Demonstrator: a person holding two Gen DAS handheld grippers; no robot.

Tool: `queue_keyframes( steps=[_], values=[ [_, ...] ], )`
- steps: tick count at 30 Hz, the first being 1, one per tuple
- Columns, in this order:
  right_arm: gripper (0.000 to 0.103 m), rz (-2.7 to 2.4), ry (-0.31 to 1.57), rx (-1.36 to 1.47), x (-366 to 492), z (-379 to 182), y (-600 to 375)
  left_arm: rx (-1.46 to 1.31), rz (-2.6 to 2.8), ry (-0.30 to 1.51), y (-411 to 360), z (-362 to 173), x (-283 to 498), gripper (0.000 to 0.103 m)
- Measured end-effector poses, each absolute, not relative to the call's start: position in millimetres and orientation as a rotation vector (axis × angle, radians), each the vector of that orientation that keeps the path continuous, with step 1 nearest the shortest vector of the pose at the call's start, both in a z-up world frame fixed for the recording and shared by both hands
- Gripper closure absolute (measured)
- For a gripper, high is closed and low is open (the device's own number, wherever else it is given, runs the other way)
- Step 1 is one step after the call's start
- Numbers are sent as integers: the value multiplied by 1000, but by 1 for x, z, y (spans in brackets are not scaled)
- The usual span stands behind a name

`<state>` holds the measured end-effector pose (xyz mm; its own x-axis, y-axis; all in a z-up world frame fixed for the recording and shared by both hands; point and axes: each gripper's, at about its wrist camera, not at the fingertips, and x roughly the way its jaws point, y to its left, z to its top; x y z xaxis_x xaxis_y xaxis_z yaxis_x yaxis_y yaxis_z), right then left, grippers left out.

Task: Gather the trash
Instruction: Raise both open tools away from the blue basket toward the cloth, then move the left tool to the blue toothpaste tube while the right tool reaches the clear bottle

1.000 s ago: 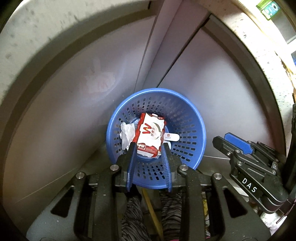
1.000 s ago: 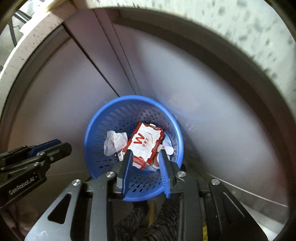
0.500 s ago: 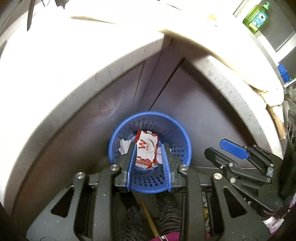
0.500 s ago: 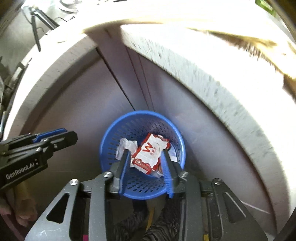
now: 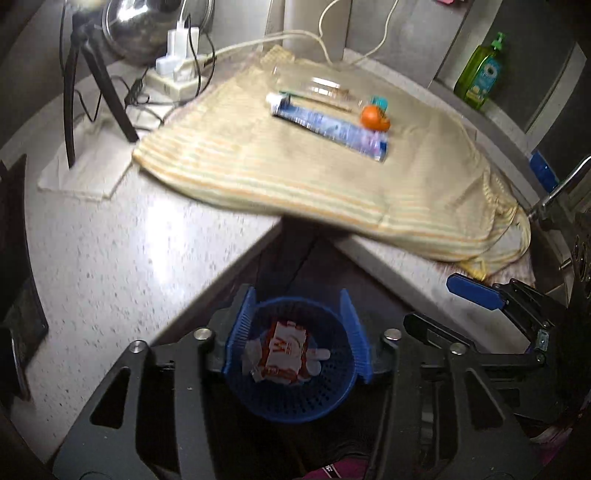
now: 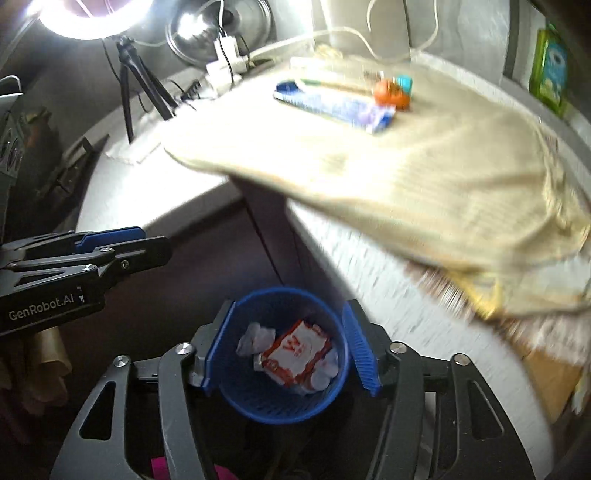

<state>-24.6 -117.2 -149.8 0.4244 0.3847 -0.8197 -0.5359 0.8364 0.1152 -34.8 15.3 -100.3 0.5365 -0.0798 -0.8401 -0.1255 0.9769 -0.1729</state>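
A blue perforated basket [image 5: 295, 398] stands on the floor under the counter corner. It holds a red-and-white wrapper [image 5: 282, 349], crumpled white paper [image 6: 255, 338] and white scraps. My left gripper [image 5: 298, 293] hangs high above it, jaws opening, nothing between the pads. My right gripper [image 6: 289, 305] does the same, and the basket [image 6: 280, 402] shows far below it. Each gripper appears in the other's view: right gripper [image 5: 430, 301], left gripper [image 6: 159, 242]. On the counter's yellow striped towel [image 5: 295, 173] lie a blue toothpaste tube [image 5: 328, 127], an orange object [image 5: 375, 118] and clear plastic packaging [image 5: 314, 83].
The speckled counter [image 5: 122, 266] wraps around the corner above the basket. At the back are a power strip with chargers [image 5: 173, 74], tripod legs [image 5: 110, 92], a metal bowl [image 5: 140, 26], a green soap bottle [image 5: 478, 74] and a ring light [image 6: 92, 14]. A white cloth [image 5: 85, 173] lies left.
Both grippers have risen from just above the basket to counter height, bringing the counter top into view. Both pairs of jaws have spread wider. The trash stays in the basket.
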Motion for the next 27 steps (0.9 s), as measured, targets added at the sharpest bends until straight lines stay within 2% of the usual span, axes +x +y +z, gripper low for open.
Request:
queue_keyframes(
  steps=[3, 11, 13, 27],
  values=[
    [38, 590, 931, -181, -16, -131, -122, -219, 34, 969, 14, -89, -25, 44],
    [31, 604, 834, -161, 13, -102, -137, -245, 38, 926, 17, -62, 7, 44],
    [26, 595, 814, -160, 21, -97, -139, -270, 40, 922, 20, -60, 15, 44],
    [23, 619, 753, -166, 105, -63, -168, -472, 81, 951, 34, -78, 86, 44]
  ],
)
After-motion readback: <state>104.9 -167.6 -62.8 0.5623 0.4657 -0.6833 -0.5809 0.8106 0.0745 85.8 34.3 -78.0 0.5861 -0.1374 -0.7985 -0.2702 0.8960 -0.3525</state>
